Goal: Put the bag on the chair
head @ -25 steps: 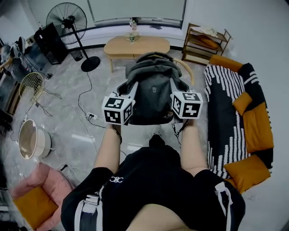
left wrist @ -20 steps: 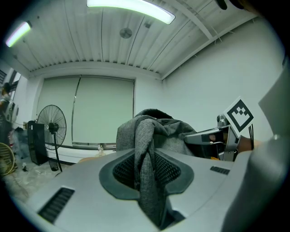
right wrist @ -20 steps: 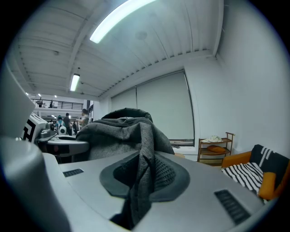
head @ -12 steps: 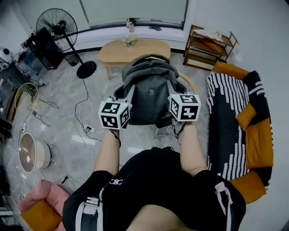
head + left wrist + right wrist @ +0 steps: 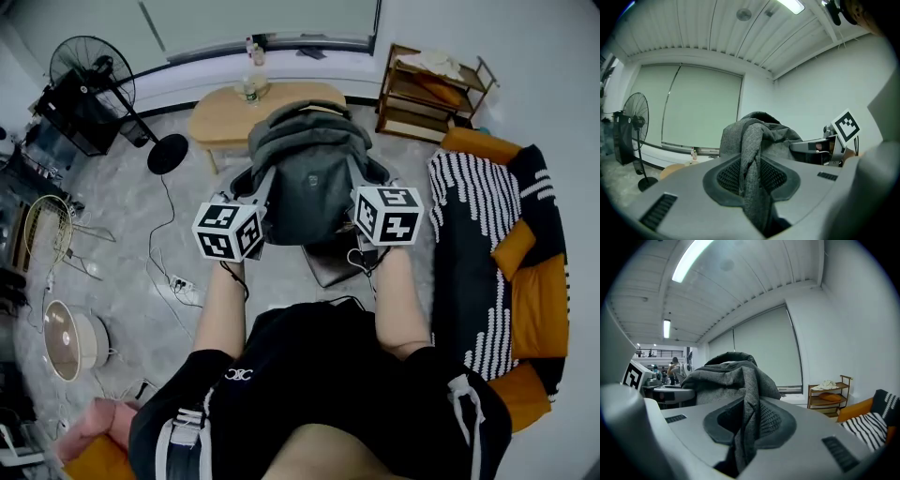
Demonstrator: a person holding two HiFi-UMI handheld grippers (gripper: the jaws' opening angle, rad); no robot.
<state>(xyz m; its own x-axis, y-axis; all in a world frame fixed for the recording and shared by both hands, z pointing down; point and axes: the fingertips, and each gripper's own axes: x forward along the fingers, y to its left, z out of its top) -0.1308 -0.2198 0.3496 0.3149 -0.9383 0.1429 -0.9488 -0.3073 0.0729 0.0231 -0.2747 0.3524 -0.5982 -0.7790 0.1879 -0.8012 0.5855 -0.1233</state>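
Note:
I hold a grey backpack (image 5: 309,183) in the air in front of me, between both grippers. My left gripper (image 5: 258,192) is shut on a fold of the bag's grey fabric (image 5: 751,173) at its left side. On the other side, my right gripper (image 5: 361,183) is shut on another fold (image 5: 749,418). The bag's bulk rises above the jaws in both gripper views. A dark grey flat surface (image 5: 330,264) shows just below the bag; I cannot tell whether it is the chair's seat.
An oval wooden table (image 5: 220,112) stands behind the bag. A standing fan (image 5: 94,66) is at the far left and a wooden shelf (image 5: 433,84) at the far right. A sofa with a striped blanket (image 5: 473,234) runs along the right. Cables (image 5: 173,281) lie on the floor at left.
The bag and both grippers have moved a little forward, toward the table. The curved wooden chair arm seen behind the bag earlier is now hidden. Both grips are unchanged.

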